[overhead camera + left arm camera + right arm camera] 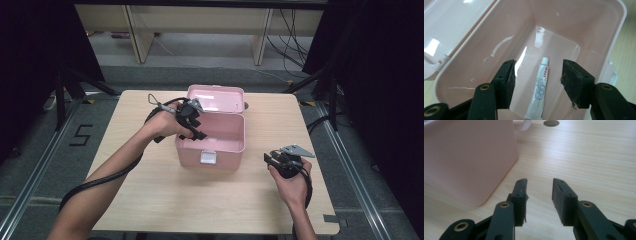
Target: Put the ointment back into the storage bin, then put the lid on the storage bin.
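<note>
High view: pink box (210, 145) sat mid-frame on the worktop (150, 200), lid (216, 98) swung open and standing behind it, toward the top of the frame. White latch on the box's near wall, facing the bottom of the frame.

Left tool (192, 120) hung over the box's left rim, centre-left of the frame, pointing down into the box. Cable looped from it down to the lower left along the forearm.

Left gripper view: tube (539, 91) lay flat on the box floor, lower centre of the frame, white cap toward the top, crimped end at the bottom edge. Left tool (537, 85) stood wide, 2 jaws either side of the tube in the picture but above it, pads clear of it, nothing held. Box (584, 37) walls ran around the tube; lid (451, 27) showed at upper left.

Right tool (276, 161) sat low over the worktop at right of centre in the high view, well apart from the box, grey plate on top, hand below it.

Right gripper view: right tool (539, 195) wide, nothing between the jaws, bare worktop (586, 157) under them. Box (466, 157) corner filled the upper left, just beside the left jaw. Dark hole in the worktop at top centre.
</note>
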The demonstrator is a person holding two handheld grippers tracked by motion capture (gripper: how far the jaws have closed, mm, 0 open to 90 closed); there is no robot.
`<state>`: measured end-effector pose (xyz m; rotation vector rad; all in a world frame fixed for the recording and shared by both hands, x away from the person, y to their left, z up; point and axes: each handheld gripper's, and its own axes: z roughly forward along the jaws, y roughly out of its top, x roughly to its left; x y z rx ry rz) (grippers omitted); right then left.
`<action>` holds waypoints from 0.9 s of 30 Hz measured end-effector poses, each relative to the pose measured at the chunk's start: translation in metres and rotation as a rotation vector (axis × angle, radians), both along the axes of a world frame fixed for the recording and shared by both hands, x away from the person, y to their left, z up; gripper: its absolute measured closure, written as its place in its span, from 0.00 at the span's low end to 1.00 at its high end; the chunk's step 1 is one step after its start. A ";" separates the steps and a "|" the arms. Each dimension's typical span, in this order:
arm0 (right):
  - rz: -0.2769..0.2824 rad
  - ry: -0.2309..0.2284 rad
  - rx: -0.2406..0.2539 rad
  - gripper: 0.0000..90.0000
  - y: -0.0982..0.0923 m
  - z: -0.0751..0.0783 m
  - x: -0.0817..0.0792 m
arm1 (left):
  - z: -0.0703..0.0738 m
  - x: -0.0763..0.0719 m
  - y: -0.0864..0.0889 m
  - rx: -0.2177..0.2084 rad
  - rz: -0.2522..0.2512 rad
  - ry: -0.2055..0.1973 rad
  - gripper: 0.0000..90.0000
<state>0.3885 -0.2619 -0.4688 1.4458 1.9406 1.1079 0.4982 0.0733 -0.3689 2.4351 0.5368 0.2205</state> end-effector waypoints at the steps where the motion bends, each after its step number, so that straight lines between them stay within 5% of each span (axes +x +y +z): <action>1: -0.010 0.004 0.029 0.72 0.002 0.001 -0.001 | 0.001 0.000 0.000 -0.002 0.006 0.000 0.49; 2: -0.002 -0.008 -0.013 0.72 -0.001 0.003 0.000 | 0.002 0.001 0.001 0.004 0.003 -0.004 0.49; 4: -0.017 0.000 0.030 0.72 0.002 0.003 0.000 | 0.002 0.001 0.001 -0.004 0.015 -0.006 0.49; 7: -0.020 0.014 0.029 0.72 0.002 0.006 -0.002 | 0.003 0.001 0.002 -0.018 0.035 -0.005 0.48; 8: -0.005 -0.018 -0.005 0.72 -0.001 0.005 0.000 | 0.003 0.000 0.002 -0.017 0.037 -0.005 0.48; 12: 0.017 -0.028 0.000 0.72 -0.001 0.006 0.003 | 0.004 0.000 0.005 -0.016 0.047 -0.007 0.48; 15: -0.023 0.012 0.046 0.72 0.002 0.009 0.001 | 0.006 0.002 0.008 -0.016 0.056 -0.014 0.48; 16: -0.003 -0.029 -0.008 0.72 -0.002 0.011 0.005 | 0.006 0.002 0.007 -0.037 0.075 -0.009 0.48; 17: -0.007 -0.012 0.023 0.72 -0.001 0.012 0.005 | 0.007 0.003 0.009 -0.024 0.068 -0.014 0.48; 19: -0.026 -0.010 0.041 0.72 -0.001 0.016 0.008 | 0.007 0.005 0.011 -0.035 0.089 -0.009 0.47; 20: -0.011 -0.011 0.011 0.72 -0.004 0.019 0.011 | 0.007 0.006 0.012 -0.044 0.098 -0.004 0.47; 21: -0.023 -0.002 0.044 0.72 -0.002 0.020 0.011 | 0.007 0.007 0.014 -0.046 0.108 -0.001 0.47; 22: -0.011 -0.012 0.016 0.72 -0.004 0.023 0.015 | 0.006 0.008 0.015 -0.074 0.135 -0.001 0.47; 27: -0.034 -0.004 0.046 0.72 -0.004 0.038 0.028 | 0.004 0.015 0.022 -0.128 0.236 0.013 0.48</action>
